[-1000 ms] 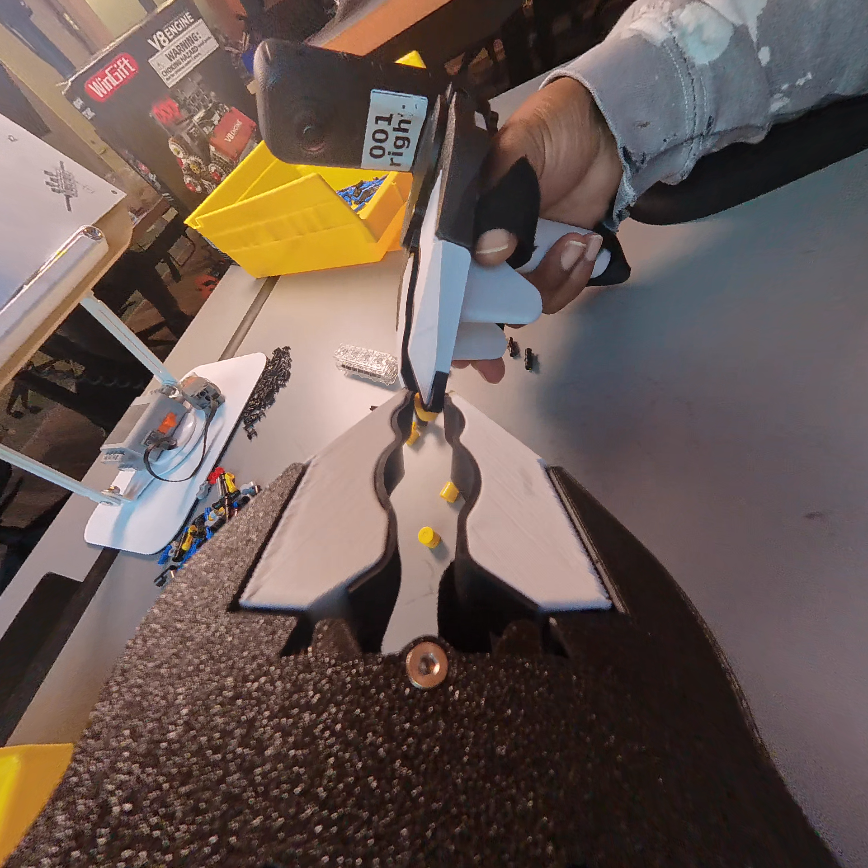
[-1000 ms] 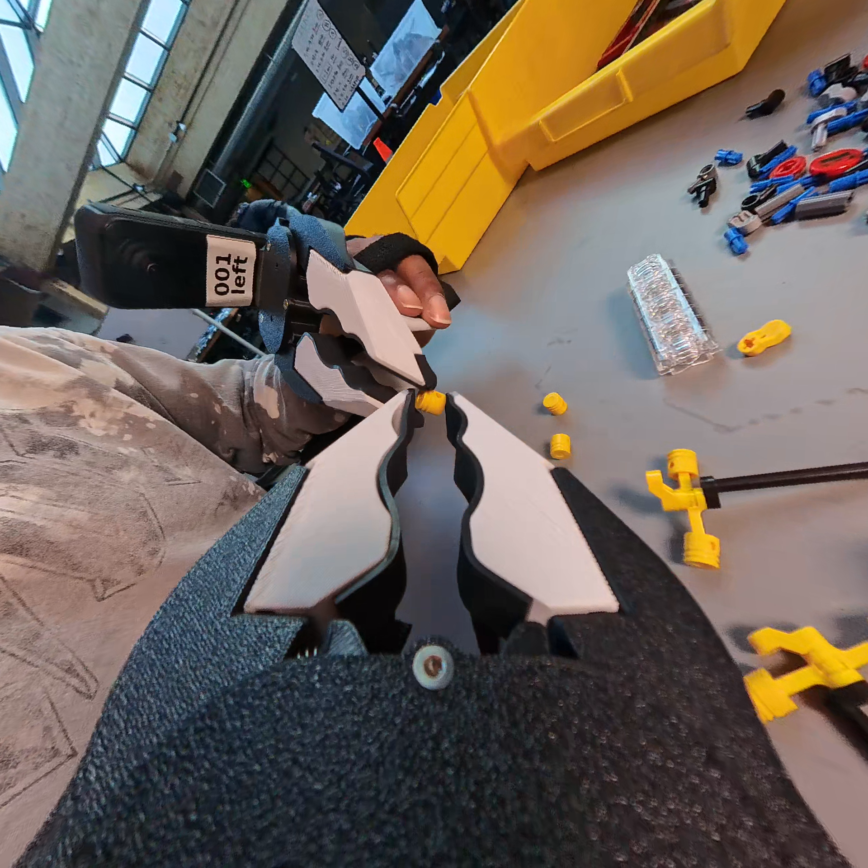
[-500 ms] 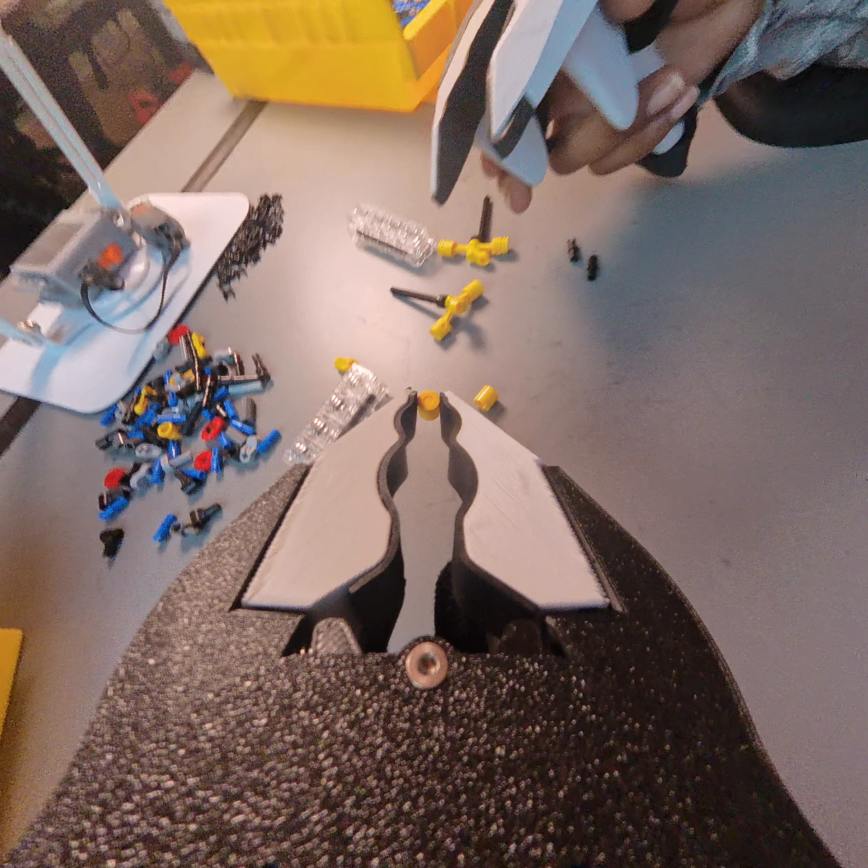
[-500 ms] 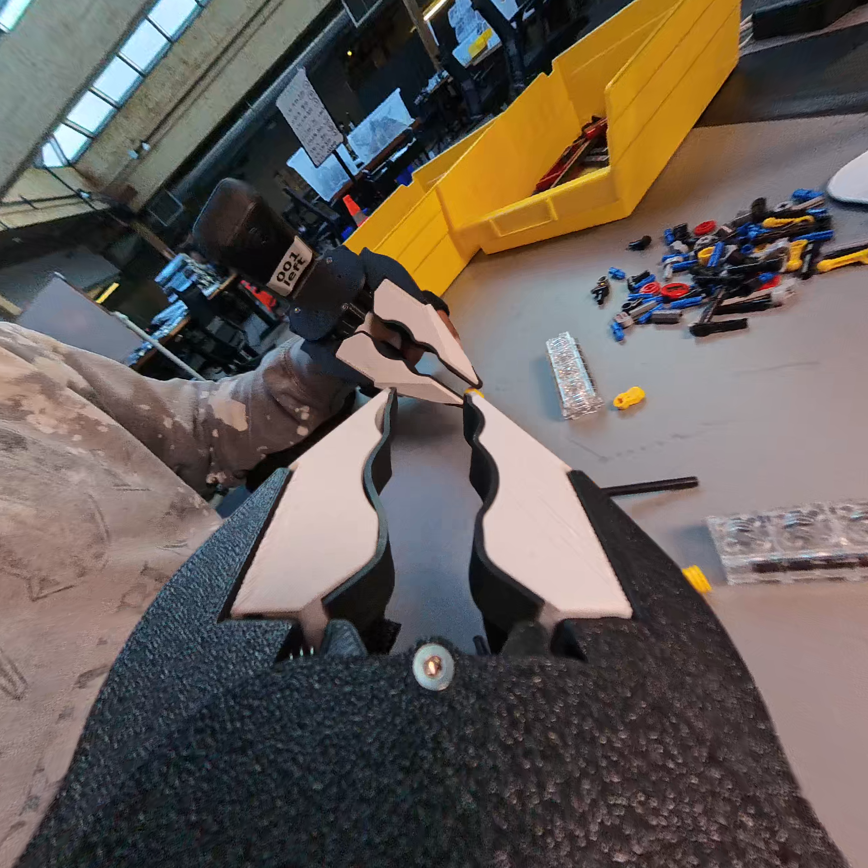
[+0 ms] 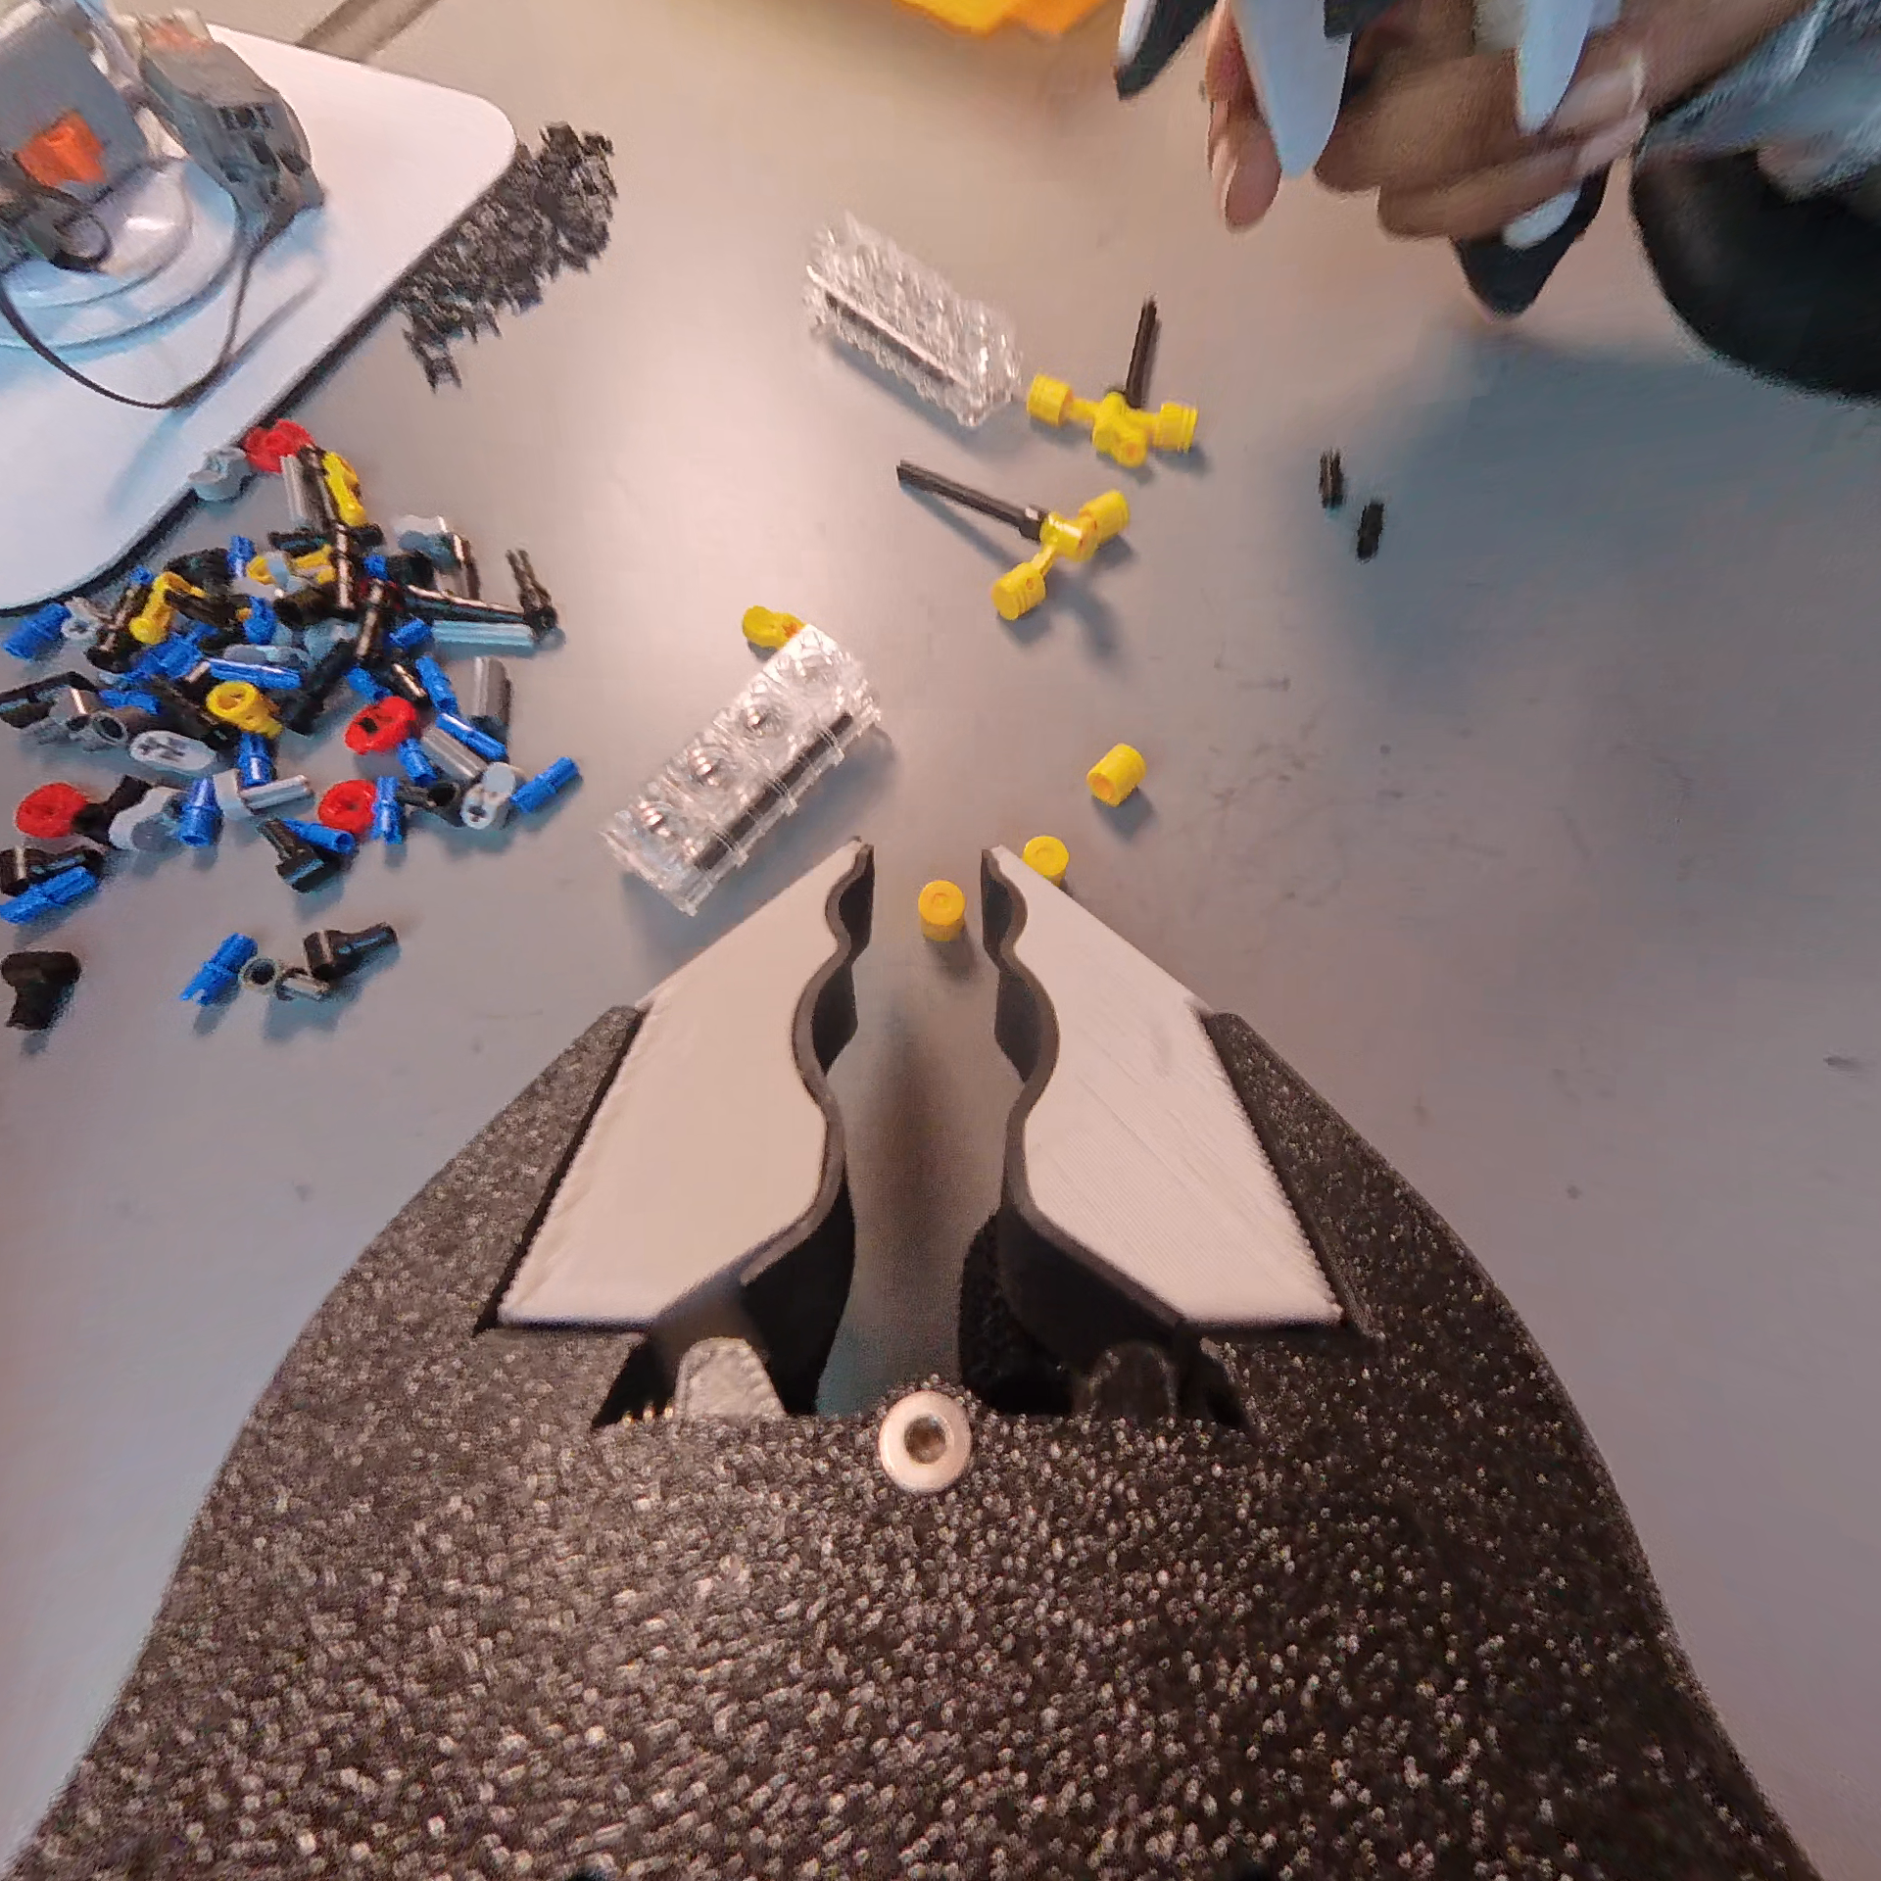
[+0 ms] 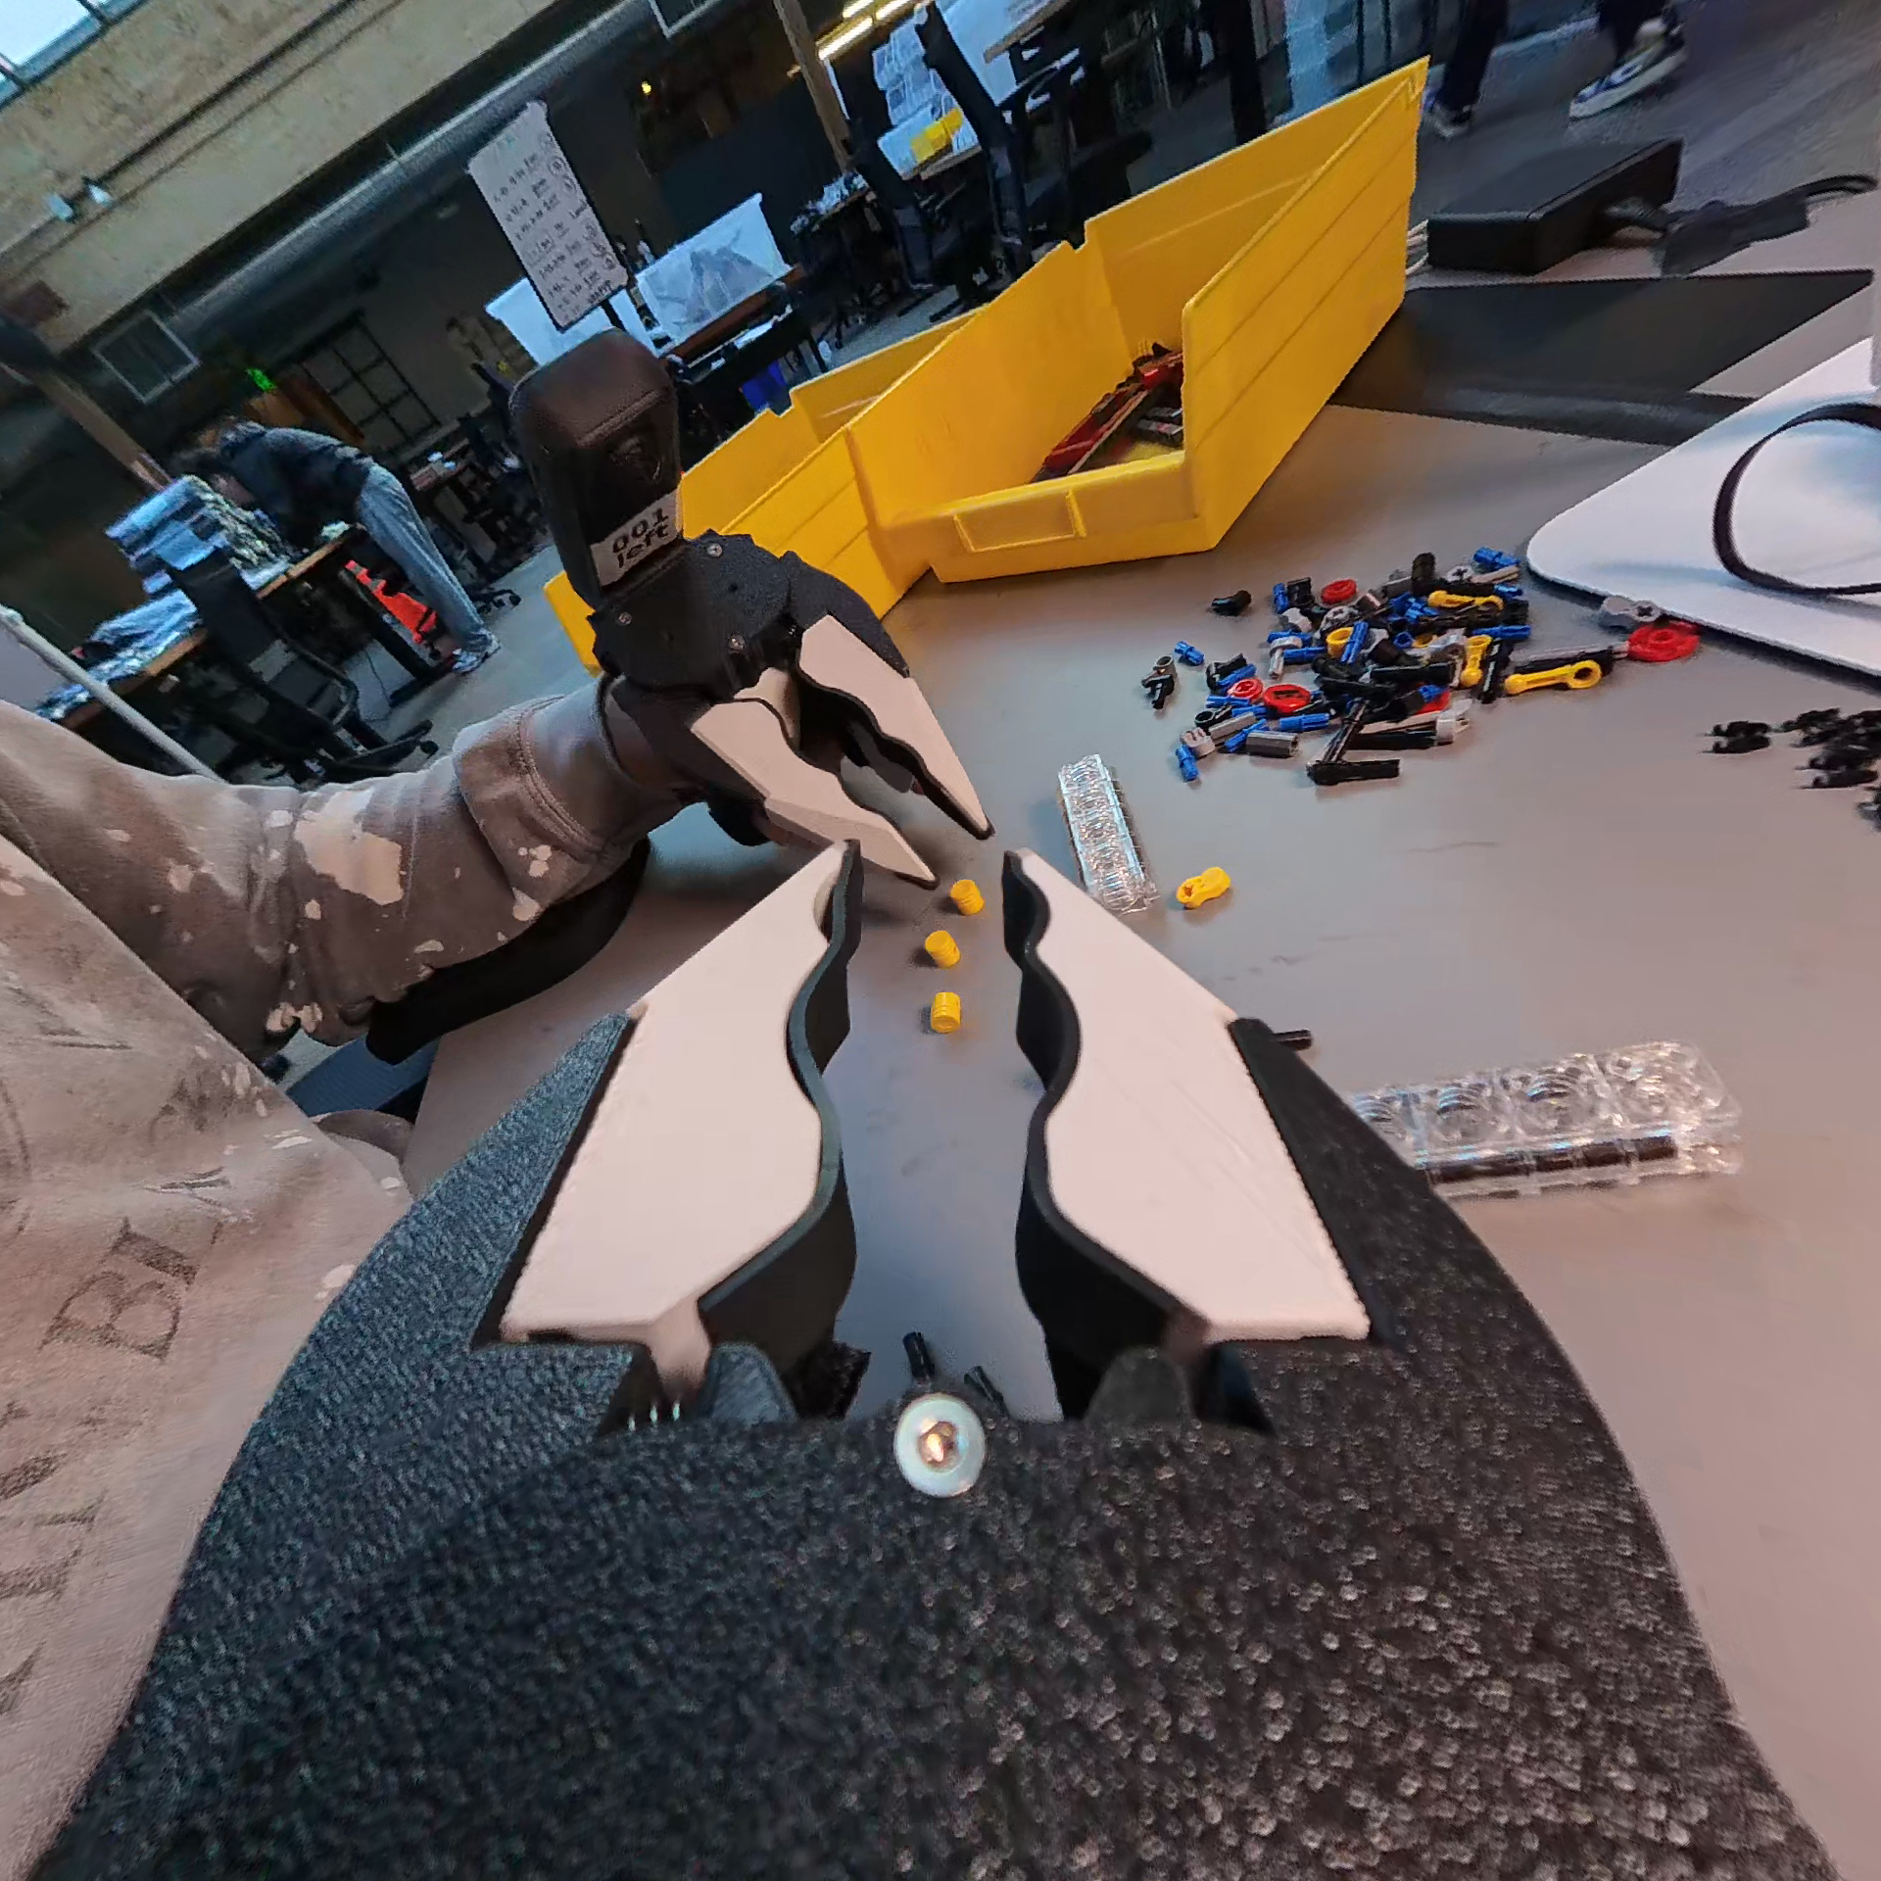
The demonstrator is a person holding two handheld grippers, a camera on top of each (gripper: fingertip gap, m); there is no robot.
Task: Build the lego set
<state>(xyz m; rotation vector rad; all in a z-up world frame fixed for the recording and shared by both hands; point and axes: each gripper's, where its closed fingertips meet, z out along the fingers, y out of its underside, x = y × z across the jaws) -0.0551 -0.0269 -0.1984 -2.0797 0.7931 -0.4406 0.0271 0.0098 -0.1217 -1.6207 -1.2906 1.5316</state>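
My left gripper (image 5: 926, 865) is open just above the grey table (image 5: 1527, 916). A small yellow cylinder (image 5: 941, 906) lies on the table between its fingertips, loose. Two more yellow cylinders (image 5: 1045, 858) (image 5: 1116, 774) lie just right of it. My right gripper (image 6: 928, 865) is open and empty, raised over the table. In its view the left gripper (image 6: 957, 855) points down at the row of three yellow cylinders (image 6: 943, 947). In the left wrist view the right gripper's fingers (image 5: 1288, 92) show blurred at the top, held by a hand.
Two clear studded bricks (image 5: 748, 779) (image 5: 911, 316) lie ahead. Two yellow cross pieces on black axles (image 5: 1115, 425) (image 5: 1059, 539) lie beyond. A pile of small blue, black and red parts (image 5: 254, 692) is at the left by a white plate (image 5: 387, 173). Yellow bins (image 6: 1120, 428) stand at the back. Across from one pair of fingers to the other is roughly 12 cm.
Both grippers met at one yellow cylinder a second ago. The left then carried it down and has let it go on the table. The right gripper pulled away and opened wider.
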